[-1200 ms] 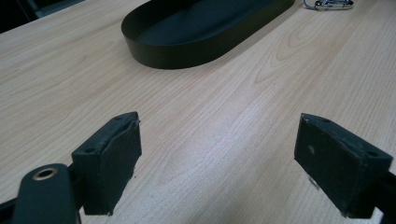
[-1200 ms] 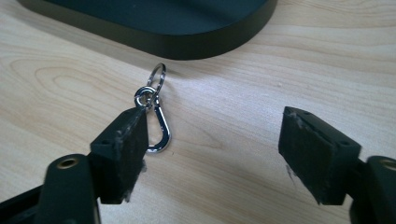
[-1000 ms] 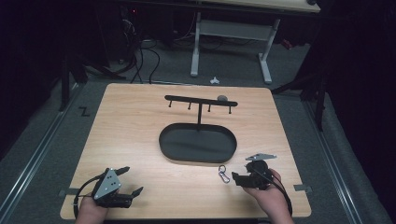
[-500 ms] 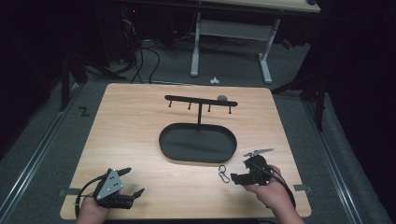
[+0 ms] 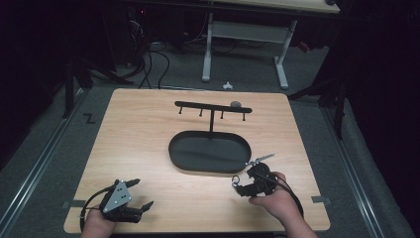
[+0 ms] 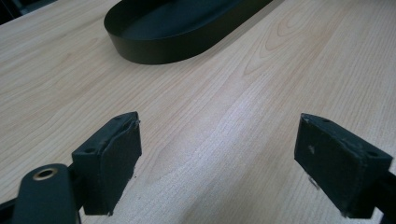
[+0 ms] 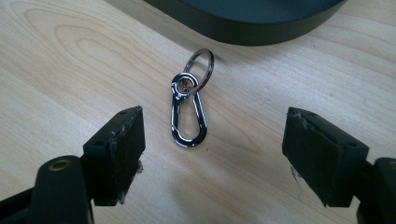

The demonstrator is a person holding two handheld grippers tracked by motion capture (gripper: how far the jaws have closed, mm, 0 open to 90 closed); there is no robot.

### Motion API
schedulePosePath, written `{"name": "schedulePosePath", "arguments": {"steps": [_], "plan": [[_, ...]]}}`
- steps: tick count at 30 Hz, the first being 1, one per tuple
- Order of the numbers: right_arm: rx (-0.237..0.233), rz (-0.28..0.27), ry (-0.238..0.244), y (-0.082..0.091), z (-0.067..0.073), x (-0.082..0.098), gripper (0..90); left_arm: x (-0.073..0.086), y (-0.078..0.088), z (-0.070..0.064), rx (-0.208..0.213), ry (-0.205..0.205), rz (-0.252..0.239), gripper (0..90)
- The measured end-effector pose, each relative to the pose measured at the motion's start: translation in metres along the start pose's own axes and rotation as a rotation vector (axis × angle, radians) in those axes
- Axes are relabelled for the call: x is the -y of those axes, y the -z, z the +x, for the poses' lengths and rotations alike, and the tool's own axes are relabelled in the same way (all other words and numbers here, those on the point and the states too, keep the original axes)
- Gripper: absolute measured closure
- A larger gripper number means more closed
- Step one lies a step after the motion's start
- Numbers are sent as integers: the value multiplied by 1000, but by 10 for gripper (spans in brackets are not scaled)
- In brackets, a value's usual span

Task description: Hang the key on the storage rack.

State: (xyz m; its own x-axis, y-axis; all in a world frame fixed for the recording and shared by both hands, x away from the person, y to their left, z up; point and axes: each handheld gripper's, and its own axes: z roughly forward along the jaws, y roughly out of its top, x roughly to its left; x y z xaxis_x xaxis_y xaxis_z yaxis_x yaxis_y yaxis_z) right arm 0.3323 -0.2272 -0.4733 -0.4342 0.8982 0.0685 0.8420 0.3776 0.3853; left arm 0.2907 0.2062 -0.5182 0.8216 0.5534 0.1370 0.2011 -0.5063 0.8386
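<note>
A silver carabiner clip [image 7: 188,109] with a key ring [image 7: 201,63] on its far end lies flat on the wooden table, just short of the black oval tray [image 7: 252,32]. My right gripper [image 7: 212,149] is open, and its jaws have just been closing a little. The clip lies ahead between them, untouched. From above, the right gripper [image 5: 238,184] points left at the clip [image 5: 236,179] by the tray's near right rim [image 5: 198,168]. My left gripper [image 5: 141,194] rests open and empty at the table's near left corner, over bare wood [image 6: 217,149].
Behind the tray stands a black rack [image 5: 213,106] with several small hooks, and a small grey object [image 5: 236,104] lies beside its bar. The table's front edge [image 5: 198,230] runs just under both hands. Desk legs and cables occupy the floor beyond.
My right hand has moved left, bringing its gripper up to the carabiner clip. The left gripper has stayed where it was.
</note>
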Motion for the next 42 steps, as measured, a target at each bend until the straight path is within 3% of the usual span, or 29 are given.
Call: {"name": "schedulePosePath", "arguments": {"steps": [6, 8, 13, 21, 29, 42], "plan": [[11, 14, -4, -7, 0, -5, 252, 0, 0, 0, 3, -2, 0, 153], [13, 20, -5, -11, 0, -6, 300, 0, 0, 0, 4, -3, 1, 153], [6, 17, 25, -14, 2, -8, 394, 0, 0, -1, 6, -4, 4, 153], [-9, 10, 52, -18, 4, -10, 447, 0, -1, -1, 11, -8, 8, 153], [-25, -3, -27, -18, 3, -15, 580, 0, -1, -2, 13, -12, 11, 153], [-24, 21, -23, -23, 5, -18, 708, 0, -2, -2, 15, -14, 15, 153]]}}
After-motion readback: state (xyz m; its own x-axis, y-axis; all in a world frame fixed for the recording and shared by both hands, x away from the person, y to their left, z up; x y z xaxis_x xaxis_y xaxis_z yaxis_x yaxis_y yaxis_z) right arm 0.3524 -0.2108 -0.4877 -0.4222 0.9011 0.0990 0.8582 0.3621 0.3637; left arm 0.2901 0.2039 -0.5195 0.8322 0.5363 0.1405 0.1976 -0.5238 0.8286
